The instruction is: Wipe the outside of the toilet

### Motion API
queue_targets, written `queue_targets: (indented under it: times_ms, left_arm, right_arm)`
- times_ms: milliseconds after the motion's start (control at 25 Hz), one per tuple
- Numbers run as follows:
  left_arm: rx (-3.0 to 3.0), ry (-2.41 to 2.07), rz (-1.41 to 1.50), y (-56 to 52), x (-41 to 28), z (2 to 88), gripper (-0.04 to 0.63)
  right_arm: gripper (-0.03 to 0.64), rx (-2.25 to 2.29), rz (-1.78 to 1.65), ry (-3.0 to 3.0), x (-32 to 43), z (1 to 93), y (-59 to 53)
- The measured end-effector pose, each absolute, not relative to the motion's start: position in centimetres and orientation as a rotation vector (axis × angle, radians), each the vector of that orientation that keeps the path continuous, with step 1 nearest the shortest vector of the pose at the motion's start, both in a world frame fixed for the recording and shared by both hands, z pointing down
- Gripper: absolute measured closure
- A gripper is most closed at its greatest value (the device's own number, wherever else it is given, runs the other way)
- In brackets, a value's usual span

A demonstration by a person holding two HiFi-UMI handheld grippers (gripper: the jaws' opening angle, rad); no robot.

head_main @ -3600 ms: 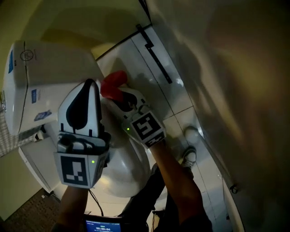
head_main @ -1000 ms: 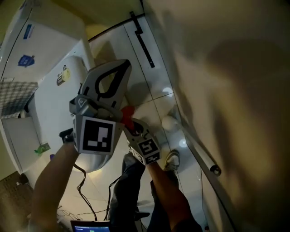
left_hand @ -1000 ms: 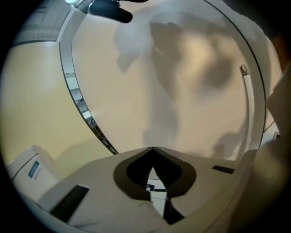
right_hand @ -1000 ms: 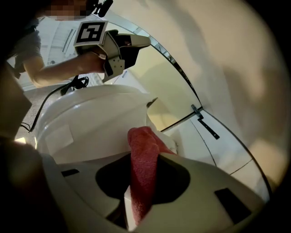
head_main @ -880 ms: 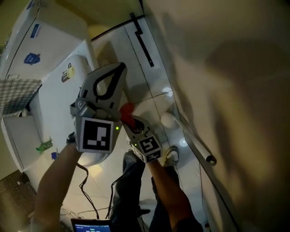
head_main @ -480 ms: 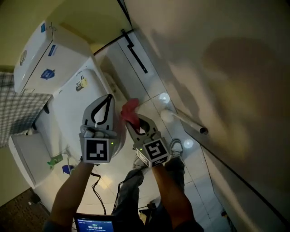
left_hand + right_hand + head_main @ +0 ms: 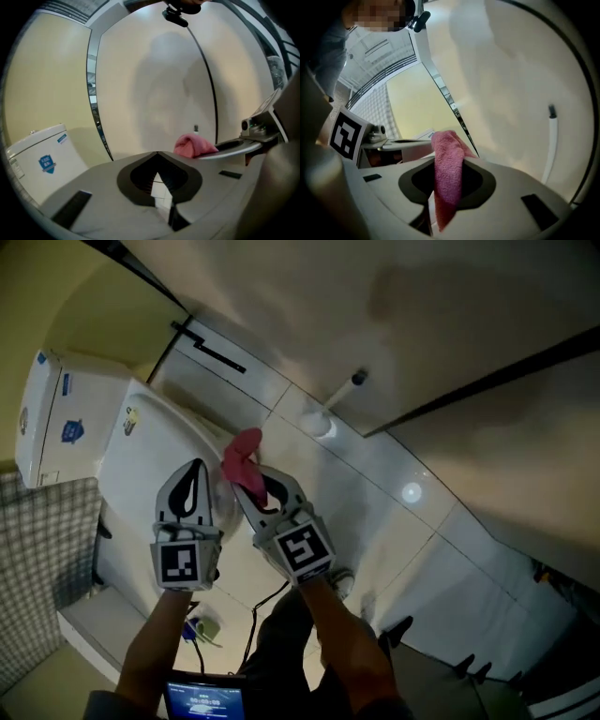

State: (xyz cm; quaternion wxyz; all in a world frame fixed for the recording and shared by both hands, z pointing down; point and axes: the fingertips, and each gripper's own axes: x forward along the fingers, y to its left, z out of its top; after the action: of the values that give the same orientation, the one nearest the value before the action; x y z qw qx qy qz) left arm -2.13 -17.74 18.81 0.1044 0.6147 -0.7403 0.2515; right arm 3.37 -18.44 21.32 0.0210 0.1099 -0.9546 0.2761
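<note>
The white toilet fills the left of the head view, with its tank (image 7: 47, 418) at far left and its closed lid (image 7: 155, 451) beside it. My right gripper (image 7: 251, 486) is shut on a pink cloth (image 7: 242, 457), which sticks out past its tips over the floor just right of the lid. In the right gripper view the cloth (image 7: 449, 173) hangs down between the fingers of that gripper (image 7: 447, 159). My left gripper (image 7: 194, 465) is held beside it above the lid, shut with nothing in it. Its tips (image 7: 157, 153) meet in its own view, apart from the tank (image 7: 42, 164).
A white toilet brush (image 7: 323, 416) stands in its holder on the pale tiled floor (image 7: 403, 521), against the partition wall behind. A chequered surface (image 7: 37, 587) lies at lower left. The person's legs, a shoe (image 7: 339, 579), a cable and a small screen (image 7: 202, 701) are below the grippers.
The head view has swung round and drawn back. Both grippers now look smaller and sit side by side over the lid's right edge. The right one has kept hold of the pink cloth.
</note>
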Motion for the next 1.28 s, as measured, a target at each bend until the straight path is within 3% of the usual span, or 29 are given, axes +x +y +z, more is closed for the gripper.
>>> queue_targets:
  times_ms: [320, 600, 960, 1280]
  left_arm:
    - [1.984, -2.029, 0.642, -12.0, 9.6, 23.2, 0.583]
    - [2.091, -1.834, 0.682, -4.4, 14.1, 29.0, 0.584]
    - [2.285, -1.698, 0.826, 3.7, 10.9, 39.3, 0.584]
    - [2.212, -1.793, 0.866, 7.9, 5.4, 42.3, 0.584]
  right_arm:
    - [0.526, 0.532, 0.882, -2.974, 12.6, 25.4, -12.8]
    - [0.526, 0.664, 0.965, -2.98, 13.1, 33.0, -7.6]
    - [0.526, 0.781, 1.013, -3.02, 5.7, 43.4, -4.4]
    - [0.526, 0.722, 0.969, -3.058, 3.5, 45.6, 4.0]
